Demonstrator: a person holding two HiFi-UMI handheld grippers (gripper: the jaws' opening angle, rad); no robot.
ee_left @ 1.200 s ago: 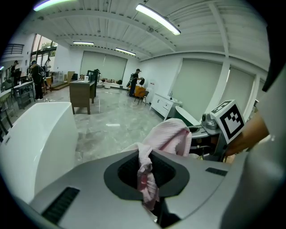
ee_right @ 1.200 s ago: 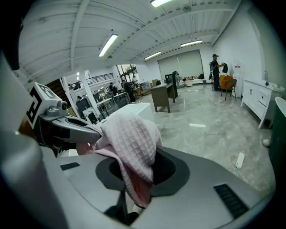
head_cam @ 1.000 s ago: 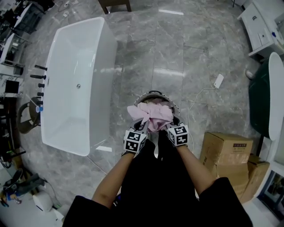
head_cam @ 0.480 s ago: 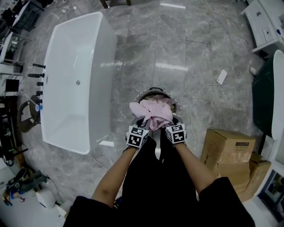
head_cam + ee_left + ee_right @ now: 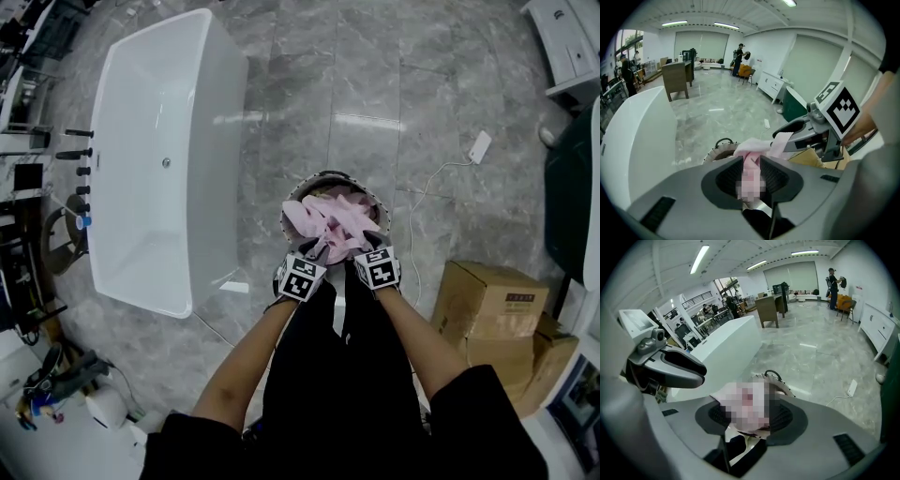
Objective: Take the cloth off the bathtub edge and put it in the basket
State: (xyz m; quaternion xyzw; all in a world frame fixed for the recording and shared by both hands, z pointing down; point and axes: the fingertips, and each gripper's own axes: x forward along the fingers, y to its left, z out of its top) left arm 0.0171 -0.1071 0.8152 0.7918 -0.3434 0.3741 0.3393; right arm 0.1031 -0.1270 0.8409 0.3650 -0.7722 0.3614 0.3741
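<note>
Pink, soft and crumpled, the cloth [image 5: 330, 220] is lying bunched in the round basket [image 5: 292, 201], whose pale rim carries a dark looped handle, on the glossy grey marble floor [image 5: 375, 94]. Off to the person's left, well apart, the smooth white bathtub [image 5: 159, 159] is standing bare-edged. Both bare forearms are reaching forward and steeply down, side by side over the basket's near rim. The left hand-held gripper [image 5: 314, 250] has just been opening its jaws, and a narrow fold of cloth is hanging loosely between the ribbed dark pads [image 5: 729, 174]. The right hand-held gripper [image 5: 362, 246] has likewise just been opening, its jaws standing wide with a rumpled lump of the cloth between them.
</note>
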